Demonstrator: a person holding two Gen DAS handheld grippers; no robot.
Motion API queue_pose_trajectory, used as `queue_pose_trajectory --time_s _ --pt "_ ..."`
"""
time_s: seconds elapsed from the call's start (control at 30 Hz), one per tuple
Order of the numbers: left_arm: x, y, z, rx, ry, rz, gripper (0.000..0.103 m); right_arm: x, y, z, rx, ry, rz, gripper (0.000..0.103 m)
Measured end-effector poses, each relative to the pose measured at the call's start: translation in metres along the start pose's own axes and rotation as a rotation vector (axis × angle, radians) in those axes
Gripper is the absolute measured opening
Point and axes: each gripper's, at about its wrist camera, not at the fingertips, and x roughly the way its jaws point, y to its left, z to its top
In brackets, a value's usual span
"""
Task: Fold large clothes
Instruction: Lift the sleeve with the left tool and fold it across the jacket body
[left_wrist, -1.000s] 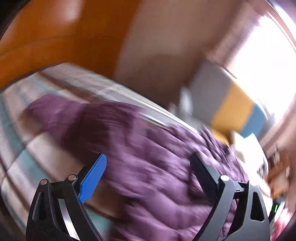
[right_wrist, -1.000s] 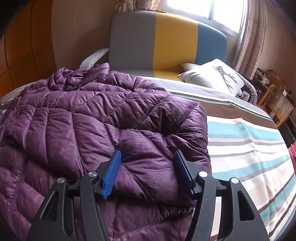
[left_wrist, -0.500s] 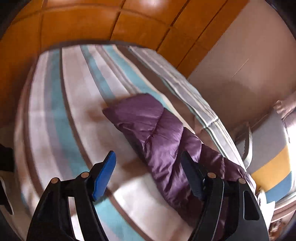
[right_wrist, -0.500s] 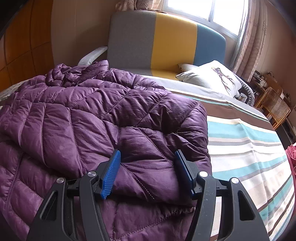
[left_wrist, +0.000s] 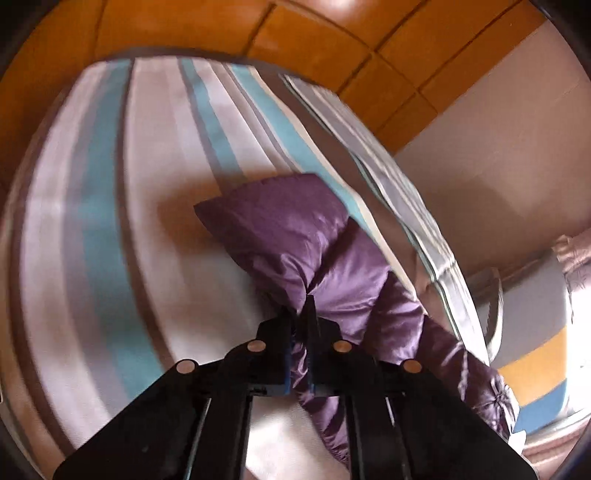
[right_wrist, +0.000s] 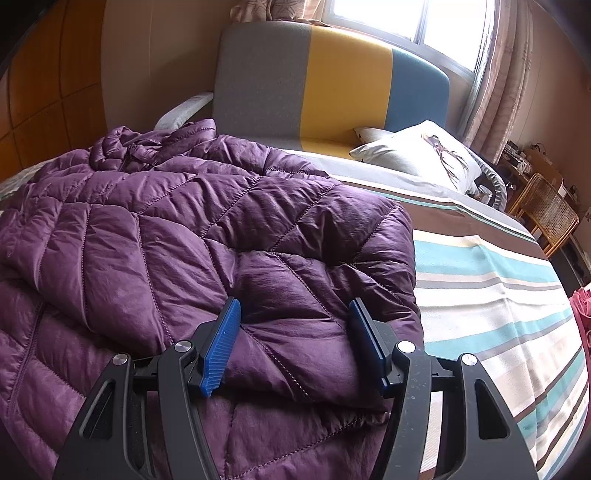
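A purple quilted jacket (right_wrist: 147, 229) lies on the striped bed (right_wrist: 498, 302), with one side folded over its body. In the left wrist view, one purple sleeve (left_wrist: 280, 229) stretches out across the striped bed cover (left_wrist: 110, 221). My left gripper (left_wrist: 301, 314) is shut on this sleeve, and fabric is pinched between its fingers. My right gripper (right_wrist: 293, 332) stands open at the near edge of the folded part. A puffy panel of the jacket bulges between its blue pads (right_wrist: 221, 343). The jacket's near hem is hidden under the fingers.
An armchair with a grey, yellow and blue back (right_wrist: 332, 74) stands beyond the bed below a window. A white pillow (right_wrist: 417, 155) lies at the bed's far side and a wicker chair (right_wrist: 546, 210) stands at the right. Orange wood panels (left_wrist: 314, 37) line the wall, and a folded striped cover (left_wrist: 388, 177) lies by the sleeve.
My left gripper swung from the jacket's body over to the outstretched sleeve, came down, and shut on it. The right gripper kept still, while the jacket's left part shifted slightly.
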Motion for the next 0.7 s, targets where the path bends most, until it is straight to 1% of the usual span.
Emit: queue_pose_trajectory --time_s 0.1,0.17,0.27,0.3,0.37,0.43,0.53,0.6,0.7 --pt "-0.023 0.01 0.002 -0.037 -0.082 0.016 0.004 0.001 0.0 0.0 0.0 0.0 0.001 0.06" --pt "-0.047 0.015 0.003 -0.061 -0.166 0.012 0.004 0.0 0.0 0.0 -0.001 0.0 -0.001 0.06" --pt "-0.077 0.005 0.001 -0.006 -0.276 -0.023 0.004 0.0 0.0 0.0 0.001 -0.002 -0.002 0.06" --pt "-0.092 -0.005 -0.003 0.036 -0.321 -0.046 0.004 0.0 -0.001 0.001 0.003 -0.004 -0.005 0.06" --pt "-0.11 -0.023 -0.01 0.116 -0.375 -0.085 0.004 -0.004 -0.002 0.0 0.014 -0.021 -0.019 0.06" --pt "-0.127 -0.039 -0.019 0.18 -0.409 -0.134 0.004 -0.007 -0.005 0.001 0.028 -0.038 -0.029 0.06" --pt "-0.147 -0.063 -0.035 0.247 -0.43 -0.207 0.004 -0.01 -0.01 0.001 0.048 -0.054 -0.032 0.06" --pt "-0.157 -0.08 -0.047 0.294 -0.43 -0.263 0.004 -0.009 -0.012 0.002 0.06 -0.05 -0.024 0.06" --pt "-0.168 -0.107 -0.066 0.363 -0.418 -0.328 0.004 -0.003 -0.012 0.004 0.061 -0.027 -0.022 0.06"
